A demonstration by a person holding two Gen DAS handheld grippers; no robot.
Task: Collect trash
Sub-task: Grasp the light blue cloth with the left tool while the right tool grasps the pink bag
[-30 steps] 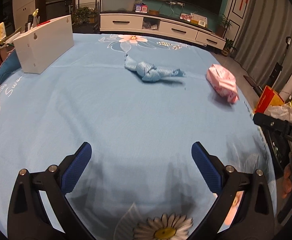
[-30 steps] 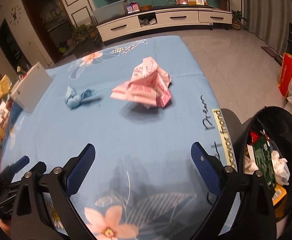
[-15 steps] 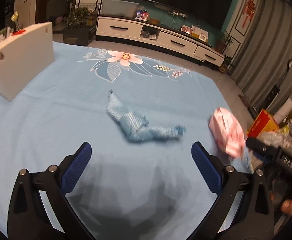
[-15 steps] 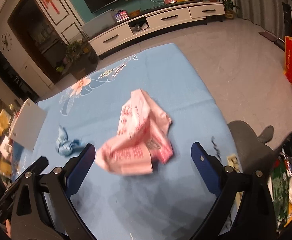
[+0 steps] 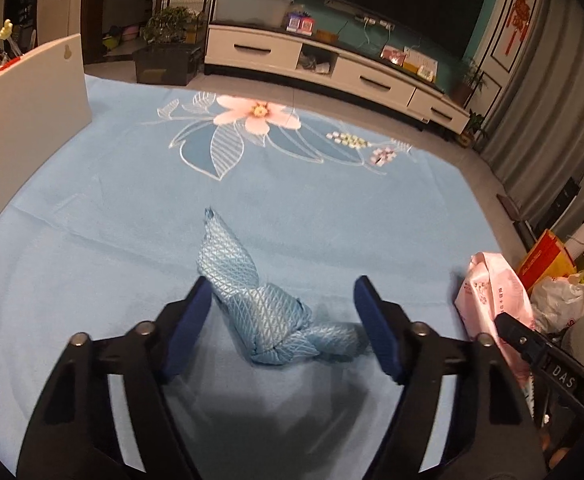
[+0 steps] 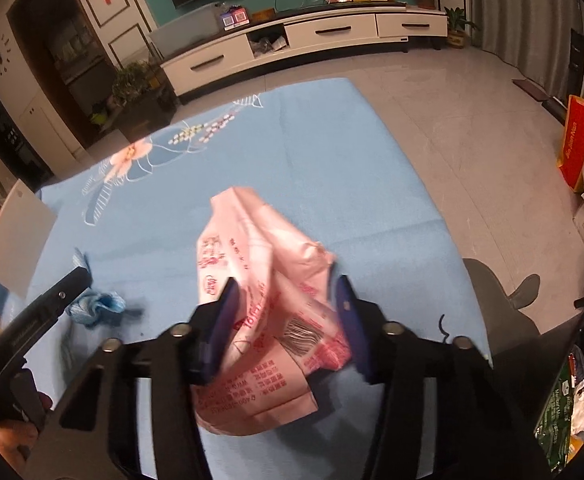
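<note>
- The left gripper (image 5: 282, 322) sits low over the bench (image 5: 332, 208), which is covered by a light blue cloth with flower prints. Its jaws stand partly apart, one blue pad on each side of the blue wrapper (image 5: 264, 312).
- The blue wrapper is a twisted, knotted piece with a diamond pattern, lying on the cloth. Its left part is touching or just beside the left pad; its thin tail reaches the right pad. I cannot tell whether the pads press it.
- The right gripper (image 6: 288, 320) has its jaws narrow, closed against both sides of the pink wrapper (image 6: 260, 300), a crumpled packet with red print and a barcode.
- From the left wrist view the pink wrapper (image 5: 492, 300) lies near the right edge of the bench, with the right gripper's black finger in front of it.
- From the right wrist view the blue wrapper (image 6: 96, 304) lies to the left, beside the left gripper's black finger.
- A trash bin (image 6: 572, 408) holding green and white scraps shows at the lower right, off the bench.
- A white box (image 5: 24, 120) stands on the far left part of the bench.
- Beyond the bench, a white TV cabinet (image 5: 332, 68) runs along the teal wall.
</note>
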